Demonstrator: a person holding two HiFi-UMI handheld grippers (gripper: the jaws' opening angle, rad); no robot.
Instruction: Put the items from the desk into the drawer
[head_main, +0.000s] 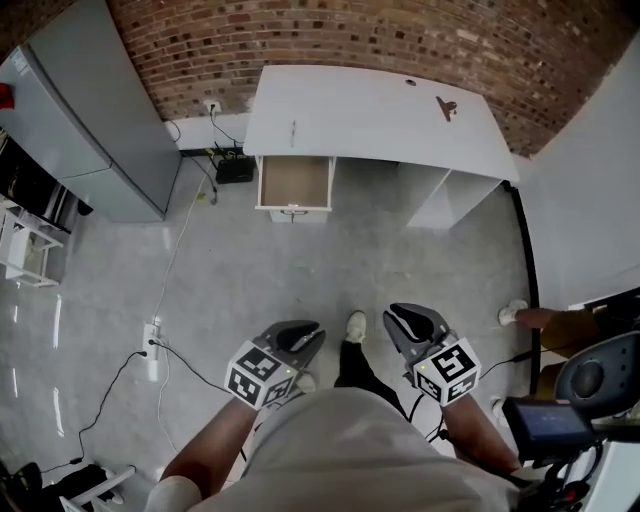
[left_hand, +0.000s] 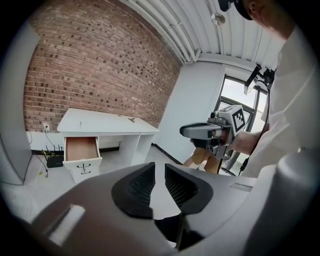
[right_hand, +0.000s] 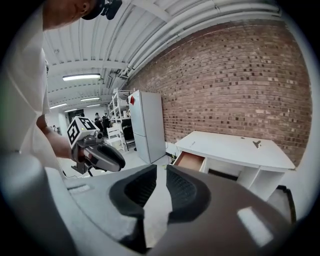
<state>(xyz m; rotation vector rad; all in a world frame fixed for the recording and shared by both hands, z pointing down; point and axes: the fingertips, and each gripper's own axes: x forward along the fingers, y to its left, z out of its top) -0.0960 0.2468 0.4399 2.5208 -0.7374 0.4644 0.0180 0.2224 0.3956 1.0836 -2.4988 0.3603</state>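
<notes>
Left tongs and right tongs hang slightly parted, far from the drawer

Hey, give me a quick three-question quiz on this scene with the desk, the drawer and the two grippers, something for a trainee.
1. True or false: the drawer of the white desk stands open.
2. What sits between the fingers of the left gripper? A) a pen B) nothing C) a clip
3. Fill in: in the head view, the small dark item lies toward the desk top's ___ end.
Key: 1 true; 2 B; 3 right.
</notes>
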